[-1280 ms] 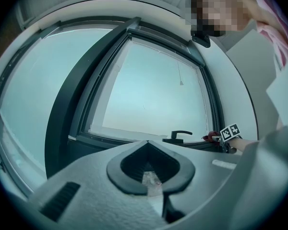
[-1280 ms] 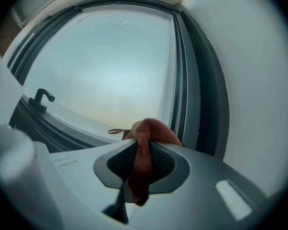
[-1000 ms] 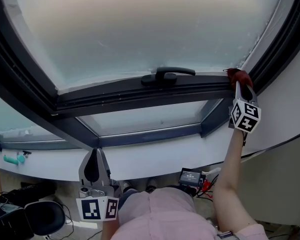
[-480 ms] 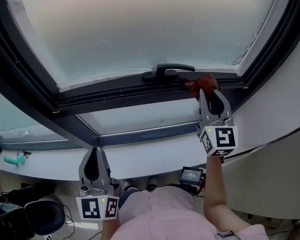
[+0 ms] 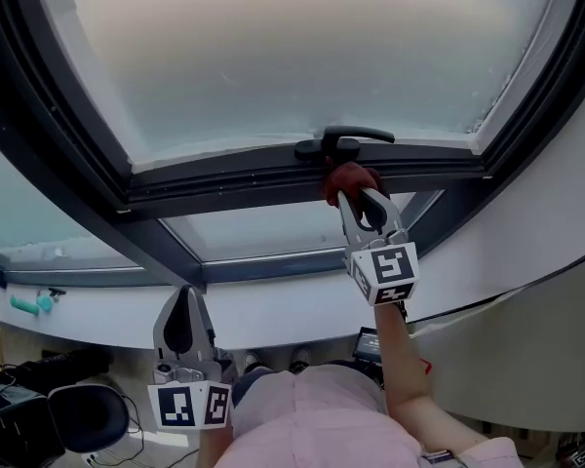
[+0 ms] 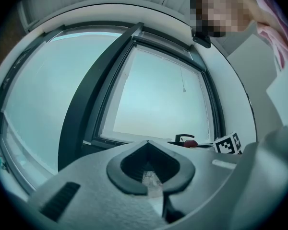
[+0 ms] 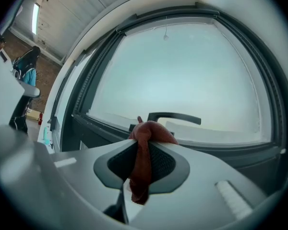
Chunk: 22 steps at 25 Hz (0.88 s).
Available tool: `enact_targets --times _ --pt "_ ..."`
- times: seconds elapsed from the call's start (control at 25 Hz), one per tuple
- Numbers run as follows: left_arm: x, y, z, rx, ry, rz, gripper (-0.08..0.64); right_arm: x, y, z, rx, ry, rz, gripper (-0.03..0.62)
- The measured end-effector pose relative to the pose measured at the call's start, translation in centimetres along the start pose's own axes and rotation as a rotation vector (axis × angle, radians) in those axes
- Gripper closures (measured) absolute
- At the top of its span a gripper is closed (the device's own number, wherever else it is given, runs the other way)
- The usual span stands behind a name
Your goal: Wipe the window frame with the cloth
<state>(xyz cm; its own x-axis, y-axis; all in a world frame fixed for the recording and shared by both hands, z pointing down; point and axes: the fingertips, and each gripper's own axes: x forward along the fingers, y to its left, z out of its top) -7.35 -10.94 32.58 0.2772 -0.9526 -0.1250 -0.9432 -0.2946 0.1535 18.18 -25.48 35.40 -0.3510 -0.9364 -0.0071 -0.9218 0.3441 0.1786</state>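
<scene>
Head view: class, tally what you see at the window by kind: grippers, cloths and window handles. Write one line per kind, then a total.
Grippers: 2, the left gripper with jaws together and the right gripper with jaws closed on the cloth
Cloths: 1, the red cloth
Window handles: 1, the dark window handle
Total: 4

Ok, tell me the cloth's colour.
The cloth is dark red; the right gripper view shows it best.
</scene>
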Motion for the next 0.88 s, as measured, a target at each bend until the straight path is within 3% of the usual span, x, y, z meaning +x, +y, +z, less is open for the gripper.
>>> enact_targets --times 0.56,0.88 --pt "0.4 -1.3 -0.2 0.0 -0.006 -0.021 0.565 0.2 -0.4 -0.8 -0.082 0.004 0.017 0.525" --pt "0.8 -1.6 -0.3 0.004 0.0 -0.014 0.565 -1.5 -5.2 -1.5 -0.06 0.021 -0.078 0.523"
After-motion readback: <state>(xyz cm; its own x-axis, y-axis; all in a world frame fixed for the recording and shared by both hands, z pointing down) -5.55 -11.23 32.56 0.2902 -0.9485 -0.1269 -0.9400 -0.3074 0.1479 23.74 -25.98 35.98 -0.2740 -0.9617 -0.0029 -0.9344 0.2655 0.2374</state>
